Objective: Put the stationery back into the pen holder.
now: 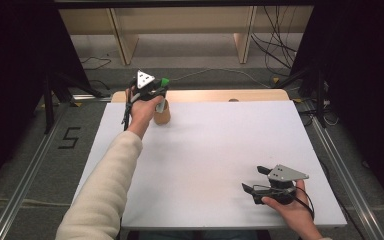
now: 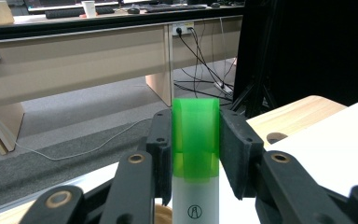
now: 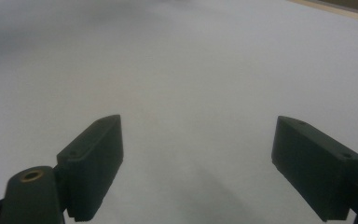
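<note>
Left claw (image 2: 196,140) clenched on a green-capped glue stick (image 2: 196,135) at eleven o'clock above a wooden cup (image 1: 162,114) — right claw (image 3: 198,163) released, at five o'clock over the tabletop (image 1: 205,150).

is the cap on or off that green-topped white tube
On. In the left gripper view the green cap sits over the top of the white tube, clamped between the left tool pads.

Your high view: white counter (image 1: 215,160) evenly lit, surroundings falling dark at both sides, picture soft overall. Your left gripper view: green cap (image 2: 196,135) sharp, bright room behind. Your right gripper view: dim, grey, hazy; faint shadow on the counter between the jaws.
</note>
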Tool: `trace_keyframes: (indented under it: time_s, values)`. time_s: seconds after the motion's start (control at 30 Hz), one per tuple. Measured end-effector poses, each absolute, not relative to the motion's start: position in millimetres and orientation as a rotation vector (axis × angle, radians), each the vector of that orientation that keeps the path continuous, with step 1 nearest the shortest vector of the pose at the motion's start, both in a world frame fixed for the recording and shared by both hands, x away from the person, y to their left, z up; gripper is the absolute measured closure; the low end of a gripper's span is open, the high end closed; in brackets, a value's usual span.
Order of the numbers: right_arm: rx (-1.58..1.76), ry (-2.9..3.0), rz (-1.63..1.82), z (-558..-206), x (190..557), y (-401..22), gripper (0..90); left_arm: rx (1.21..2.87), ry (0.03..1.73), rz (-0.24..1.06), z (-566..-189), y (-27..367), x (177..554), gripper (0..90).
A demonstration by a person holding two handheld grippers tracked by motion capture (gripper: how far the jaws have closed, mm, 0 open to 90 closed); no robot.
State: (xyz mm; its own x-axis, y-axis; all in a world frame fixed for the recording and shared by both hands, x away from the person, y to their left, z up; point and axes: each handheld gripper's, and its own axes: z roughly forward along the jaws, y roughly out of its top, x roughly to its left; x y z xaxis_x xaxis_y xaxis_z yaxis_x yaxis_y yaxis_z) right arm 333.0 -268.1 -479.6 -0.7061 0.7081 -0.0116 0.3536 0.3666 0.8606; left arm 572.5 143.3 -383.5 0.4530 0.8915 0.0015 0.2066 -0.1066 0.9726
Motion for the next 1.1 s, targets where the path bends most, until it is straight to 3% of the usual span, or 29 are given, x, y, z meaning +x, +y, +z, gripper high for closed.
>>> trace_keyframes:
  time_s: [1.1]
  values:
    - [0.926, 2.249, 1.29, -479.9, 333.3, -268.5, 17.4, 1.613, 0.985, 0.816, -389.9, 144.6, 588.4, 66.9]
